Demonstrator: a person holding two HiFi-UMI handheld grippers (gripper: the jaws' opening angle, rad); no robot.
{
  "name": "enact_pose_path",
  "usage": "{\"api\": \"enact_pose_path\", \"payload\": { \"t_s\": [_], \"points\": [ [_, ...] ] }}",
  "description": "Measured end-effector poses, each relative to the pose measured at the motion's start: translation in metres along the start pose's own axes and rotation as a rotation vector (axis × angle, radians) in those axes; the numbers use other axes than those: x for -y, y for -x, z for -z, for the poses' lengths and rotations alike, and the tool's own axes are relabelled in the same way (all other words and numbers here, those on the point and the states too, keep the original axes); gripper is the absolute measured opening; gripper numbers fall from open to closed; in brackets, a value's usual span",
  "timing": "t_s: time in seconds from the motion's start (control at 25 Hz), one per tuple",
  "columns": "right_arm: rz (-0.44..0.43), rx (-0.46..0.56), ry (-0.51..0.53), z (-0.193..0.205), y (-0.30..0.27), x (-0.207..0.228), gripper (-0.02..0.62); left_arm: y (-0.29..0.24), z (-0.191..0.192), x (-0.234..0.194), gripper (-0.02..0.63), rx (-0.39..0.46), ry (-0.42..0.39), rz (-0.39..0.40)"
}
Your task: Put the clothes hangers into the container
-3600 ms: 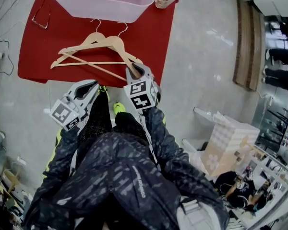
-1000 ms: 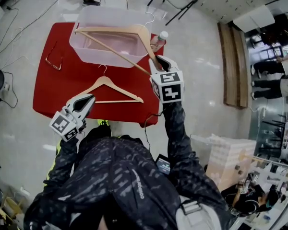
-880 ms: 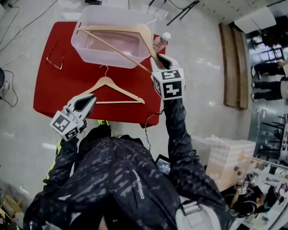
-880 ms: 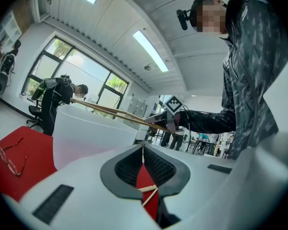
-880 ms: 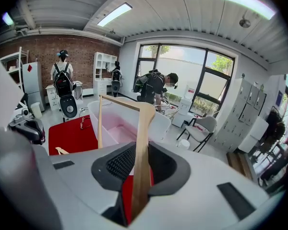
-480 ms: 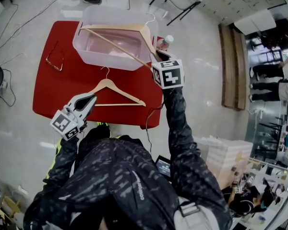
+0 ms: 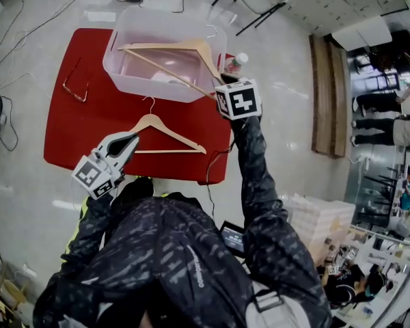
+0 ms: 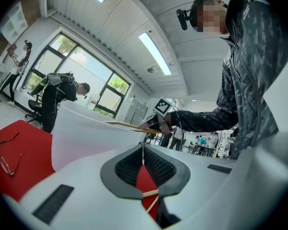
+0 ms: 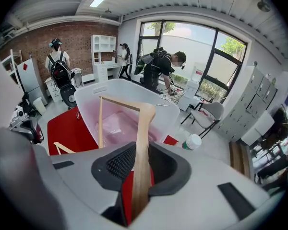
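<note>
Your right gripper pinches wooden hanger over clear plastic container | your left gripper pressed together, holding nothing

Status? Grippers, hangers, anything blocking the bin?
Right gripper shut on wooden hanger, held across the top of the clear container. Left gripper shut, empty. Second hanger flat on red cloth. Bottle beside container, not blocking.

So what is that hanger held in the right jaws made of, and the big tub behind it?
The hanger looks like pale wood with a smooth finish: an even tan colour with faint grain along its arm. The tub seems to be plastic, milky and translucent: its inside shows pinkish through the walls, and the rim is softly rounded.
</note>
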State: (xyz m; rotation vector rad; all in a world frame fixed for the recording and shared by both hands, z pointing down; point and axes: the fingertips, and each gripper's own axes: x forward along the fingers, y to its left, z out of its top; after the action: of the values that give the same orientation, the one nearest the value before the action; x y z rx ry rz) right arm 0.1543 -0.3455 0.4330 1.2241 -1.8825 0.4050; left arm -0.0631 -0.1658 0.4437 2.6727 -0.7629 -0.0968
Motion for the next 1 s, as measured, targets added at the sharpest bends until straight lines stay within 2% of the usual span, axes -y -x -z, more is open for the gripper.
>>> {"api": "enact_pose_path", "payload": {
  "t_s": [0.4,0.68,0.8,1.0],
  "points": [
    [-0.024,-0.022,0.035,-0.011,-0.007,-0.004,0.091,-0.007,-0.001,-0.003,0.012,-0.004,0.014,0.009],
    [0.017,-0.036,0.112,-0.015,-0.014,-0.005,0.091,-0.006,-0.002,-0.009,0.012,-0.005,0.017,-0.001],
    [0.026,0.005,0.132,-0.023,-0.012,-0.006,0.091,-0.004,-0.002,-0.012,0.012,-0.004,0.017,-0.006],
    [0.056,0.226,0.147,-0.079,0.012,-0.012,0.089,-0.004,-0.003,-0.013,0.012,-0.002,0.01,-0.011]
  ]
}}
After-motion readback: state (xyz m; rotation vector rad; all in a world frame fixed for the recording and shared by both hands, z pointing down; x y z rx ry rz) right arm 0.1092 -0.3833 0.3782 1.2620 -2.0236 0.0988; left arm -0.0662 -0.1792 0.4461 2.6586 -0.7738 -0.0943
